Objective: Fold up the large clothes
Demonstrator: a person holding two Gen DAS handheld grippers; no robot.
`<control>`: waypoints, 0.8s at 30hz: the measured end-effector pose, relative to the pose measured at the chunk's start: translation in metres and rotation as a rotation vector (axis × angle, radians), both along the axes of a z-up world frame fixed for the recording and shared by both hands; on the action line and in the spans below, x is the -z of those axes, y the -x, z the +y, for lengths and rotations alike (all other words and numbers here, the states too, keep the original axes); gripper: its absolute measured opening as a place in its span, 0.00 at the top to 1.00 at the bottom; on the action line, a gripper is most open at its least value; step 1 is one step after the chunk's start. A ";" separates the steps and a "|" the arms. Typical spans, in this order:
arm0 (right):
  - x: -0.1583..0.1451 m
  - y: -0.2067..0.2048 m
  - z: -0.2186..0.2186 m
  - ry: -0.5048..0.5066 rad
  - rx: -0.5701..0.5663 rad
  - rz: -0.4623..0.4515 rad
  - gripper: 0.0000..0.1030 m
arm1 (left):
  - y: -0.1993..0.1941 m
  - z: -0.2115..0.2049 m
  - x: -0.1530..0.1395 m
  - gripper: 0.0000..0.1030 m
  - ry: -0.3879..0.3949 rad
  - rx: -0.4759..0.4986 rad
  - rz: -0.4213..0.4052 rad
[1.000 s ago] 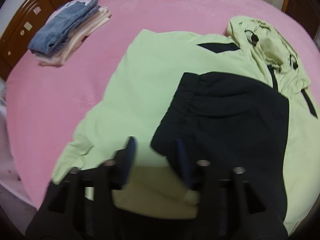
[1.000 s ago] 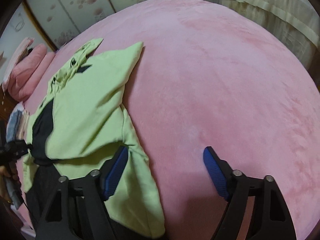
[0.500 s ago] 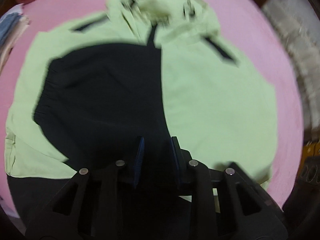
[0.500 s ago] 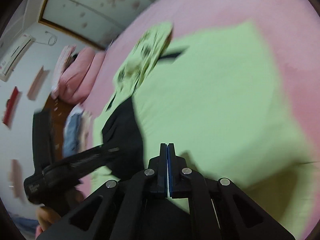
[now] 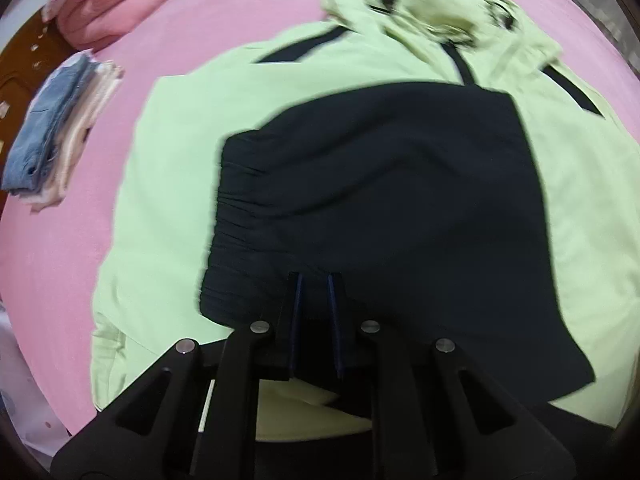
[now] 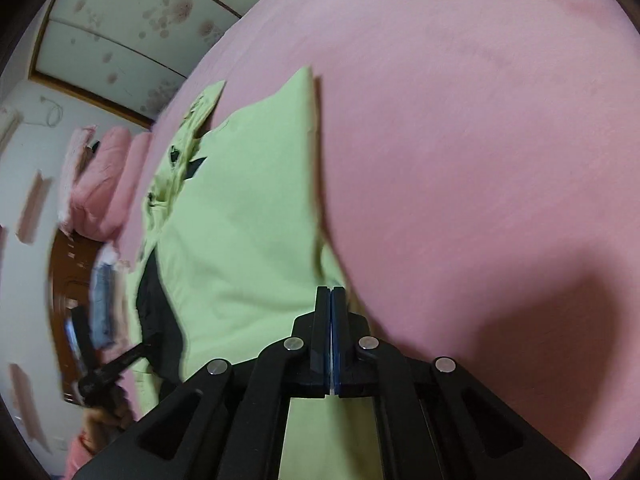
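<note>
A light green hooded jacket (image 5: 168, 200) with a black panel (image 5: 380, 184) lies spread on the pink bed (image 5: 80, 280), its hood (image 5: 436, 4) at the far end. My left gripper (image 5: 314, 280) points down at the near edge of the black panel. Its jaws are closing, with black cloth filling the narrow gap between them. In the right wrist view the jacket (image 6: 248, 216) stretches away to the left. My right gripper (image 6: 331, 290) is shut, pads together, its tips at the jacket's right edge. Whether it pinches green cloth I cannot tell.
A stack of folded clothes (image 5: 60, 132) with denim on top sits at the bed's left side, next to a wooden headboard (image 5: 16, 72) and a pink quilt (image 5: 120, 4). Bare pink bed (image 6: 480, 160) spreads right of the jacket. Flowered sliding doors (image 6: 120, 40) stand beyond.
The right jaws went from wide open to fully shut and came down onto the jacket's right edge. The left jaws narrowed and shifted from the green hem onto the black panel.
</note>
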State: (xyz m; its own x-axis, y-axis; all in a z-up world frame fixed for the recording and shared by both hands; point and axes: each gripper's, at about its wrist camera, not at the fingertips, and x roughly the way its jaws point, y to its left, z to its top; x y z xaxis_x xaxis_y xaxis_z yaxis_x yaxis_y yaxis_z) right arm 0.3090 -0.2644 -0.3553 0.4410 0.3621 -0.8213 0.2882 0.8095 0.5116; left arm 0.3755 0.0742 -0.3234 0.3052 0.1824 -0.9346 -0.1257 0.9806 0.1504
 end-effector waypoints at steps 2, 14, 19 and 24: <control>-0.016 -0.003 0.008 0.261 0.020 0.019 1.00 | -0.001 0.009 -0.002 0.88 0.033 -0.039 -0.006; -0.004 -0.051 0.162 -0.321 -0.171 -0.060 1.00 | -0.043 -0.049 -0.009 0.88 0.529 -0.067 -0.031; 0.018 -0.091 0.168 -0.302 -0.161 -0.013 1.00 | -0.062 -0.031 -0.004 0.88 0.561 -0.105 -0.045; 0.013 -0.119 0.085 -0.172 -0.109 -0.105 1.00 | -0.076 0.027 0.001 0.99 0.414 -0.141 -0.098</control>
State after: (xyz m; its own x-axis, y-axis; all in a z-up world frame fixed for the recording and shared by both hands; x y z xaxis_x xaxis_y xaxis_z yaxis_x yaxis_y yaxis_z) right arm 0.4276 -0.1795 -0.3682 0.4714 0.5427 -0.6951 0.1418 0.7313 0.6672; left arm 0.4513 0.1009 -0.3248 0.3954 -0.1550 -0.9054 -0.2567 0.9278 -0.2709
